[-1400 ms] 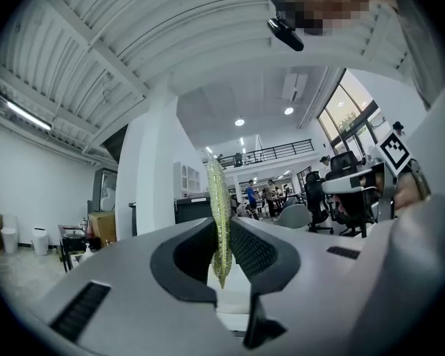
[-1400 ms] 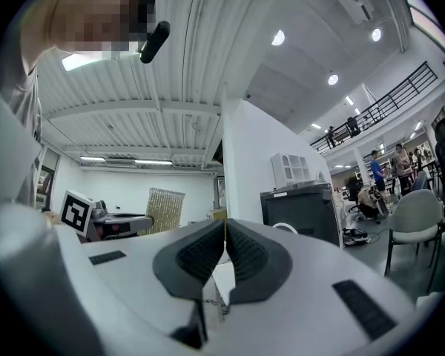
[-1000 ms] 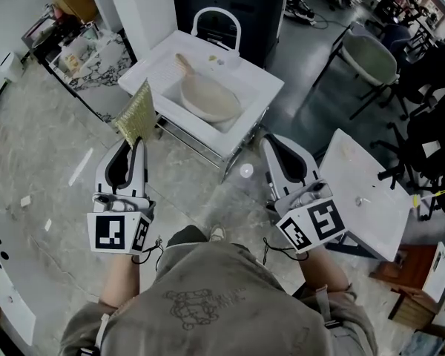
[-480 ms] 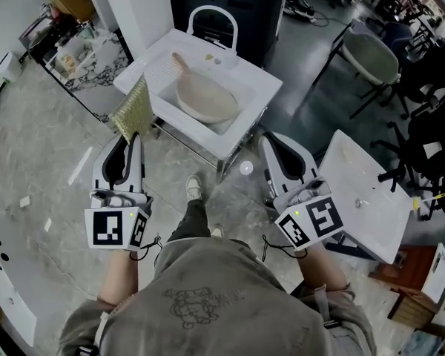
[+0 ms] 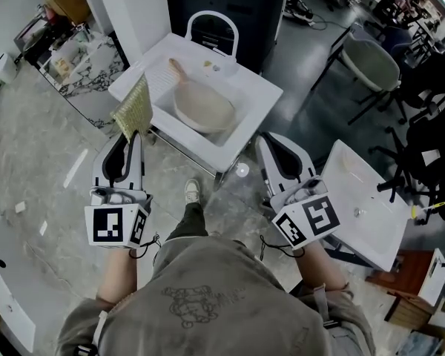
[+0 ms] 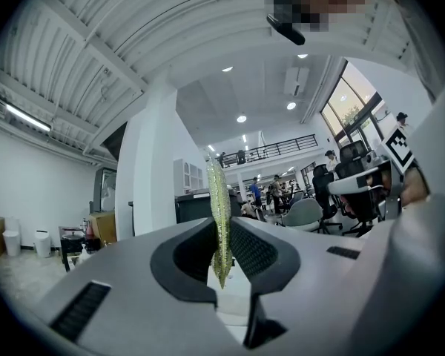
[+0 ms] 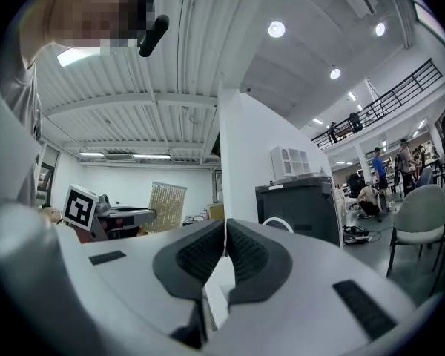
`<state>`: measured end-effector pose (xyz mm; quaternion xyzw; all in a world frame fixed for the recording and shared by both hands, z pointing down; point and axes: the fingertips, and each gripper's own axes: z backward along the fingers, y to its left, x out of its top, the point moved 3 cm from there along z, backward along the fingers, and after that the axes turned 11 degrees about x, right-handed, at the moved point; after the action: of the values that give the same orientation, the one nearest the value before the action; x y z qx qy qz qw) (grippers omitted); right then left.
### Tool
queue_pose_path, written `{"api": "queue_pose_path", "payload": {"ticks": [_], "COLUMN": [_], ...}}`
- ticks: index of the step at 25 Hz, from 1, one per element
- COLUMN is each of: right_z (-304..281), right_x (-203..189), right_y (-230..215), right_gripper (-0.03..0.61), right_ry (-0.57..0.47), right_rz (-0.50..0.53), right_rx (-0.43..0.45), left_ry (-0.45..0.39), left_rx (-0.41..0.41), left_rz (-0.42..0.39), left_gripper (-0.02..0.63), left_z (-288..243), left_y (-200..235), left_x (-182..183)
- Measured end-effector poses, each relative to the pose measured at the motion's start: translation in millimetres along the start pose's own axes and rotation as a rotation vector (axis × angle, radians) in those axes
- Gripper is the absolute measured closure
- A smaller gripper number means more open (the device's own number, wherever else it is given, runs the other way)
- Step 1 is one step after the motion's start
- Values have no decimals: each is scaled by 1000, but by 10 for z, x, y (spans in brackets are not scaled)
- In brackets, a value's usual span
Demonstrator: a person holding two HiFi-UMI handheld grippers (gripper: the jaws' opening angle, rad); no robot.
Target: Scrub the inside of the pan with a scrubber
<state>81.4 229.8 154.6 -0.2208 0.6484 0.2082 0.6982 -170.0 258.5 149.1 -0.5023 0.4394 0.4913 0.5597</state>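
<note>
A beige pan (image 5: 202,105) lies in the basin of a white sink unit (image 5: 252,84), its handle (image 5: 178,69) pointing to the far left. My left gripper (image 5: 134,133) is shut on a gold-green mesh scrubber (image 5: 134,109) that sticks out past the jaw tips, just left of the sink's near-left corner. In the left gripper view the scrubber (image 6: 219,221) stands edge-on between the closed jaws of the left gripper (image 6: 221,252). My right gripper (image 5: 265,141) is shut and empty, near the sink's front right corner; in its own view the right gripper (image 7: 224,236) shows pads pressed together.
A second white sink unit (image 5: 371,213) stands on the right. Chairs (image 5: 369,59) are at the far right, a dark cabinet (image 5: 230,6) behind the sink, a cluttered shelf (image 5: 67,54) at far left. The person's shoe (image 5: 192,191) rests on the marble floor.
The view has shifted slightly; both grippers stay at about the same height and keep their hold. The person's foot stepped forward toward the sink.
</note>
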Motion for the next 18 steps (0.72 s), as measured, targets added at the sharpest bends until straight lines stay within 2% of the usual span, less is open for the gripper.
{"api": "queue_pose_path", "payload": {"ticks": [11,18], "right_z": [-672,-1180], "right_x": [-145,-259], "right_y": [-455,-809], "right_gripper": [548,548], "right_ry": [42,85], "right_rz": [-13,-39], "right_rx": [-14,-57], "left_ry": [42,109], "left_rx": [-33,-76], "left_rz": [-7,-26], "left_gripper": [545,545], "left_z": [-829,-1519], "left_y": [202,364], "left_x": [-275,-554]}}
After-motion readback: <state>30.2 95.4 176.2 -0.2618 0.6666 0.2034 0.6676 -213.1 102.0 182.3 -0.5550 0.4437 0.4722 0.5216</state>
